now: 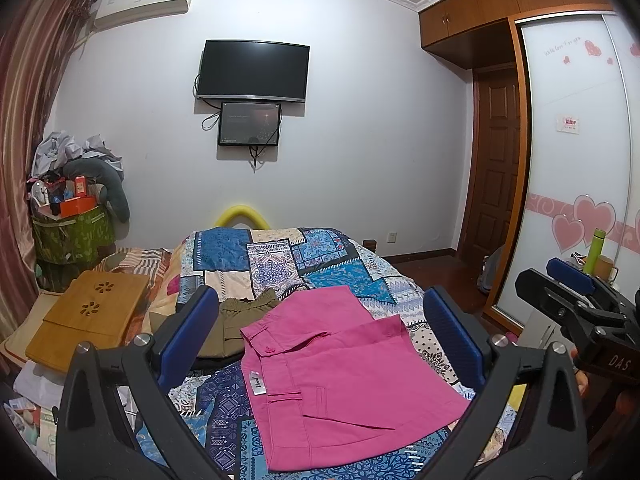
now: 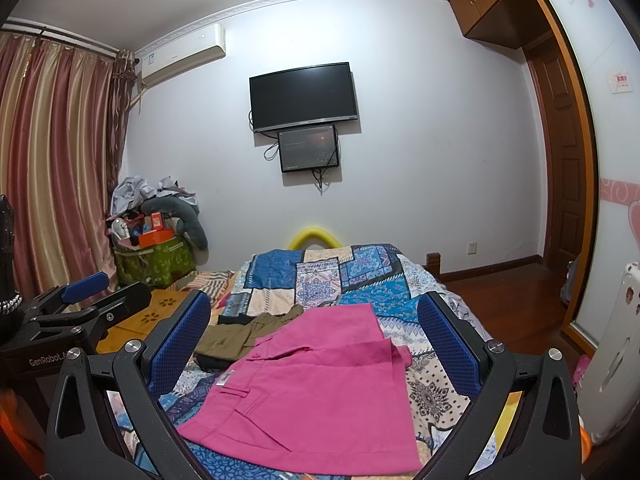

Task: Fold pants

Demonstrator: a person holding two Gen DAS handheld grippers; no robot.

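Pink pants (image 1: 344,376) folded, frame centre | left gripper (image 1: 320,344) wide, empty | right gripper (image 2: 316,344) wide, empty | advice: pinch both layers near edge.

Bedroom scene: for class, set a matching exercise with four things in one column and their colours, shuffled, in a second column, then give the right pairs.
Things:
1. pants lying nearest on the bed
2. garment behind them
3. curved tube at the bed's far end
4. gripper pads

Colours:
A. yellow
B. blue
C. pink
D. olive

Pairs: 1-C, 2-D, 3-A, 4-B
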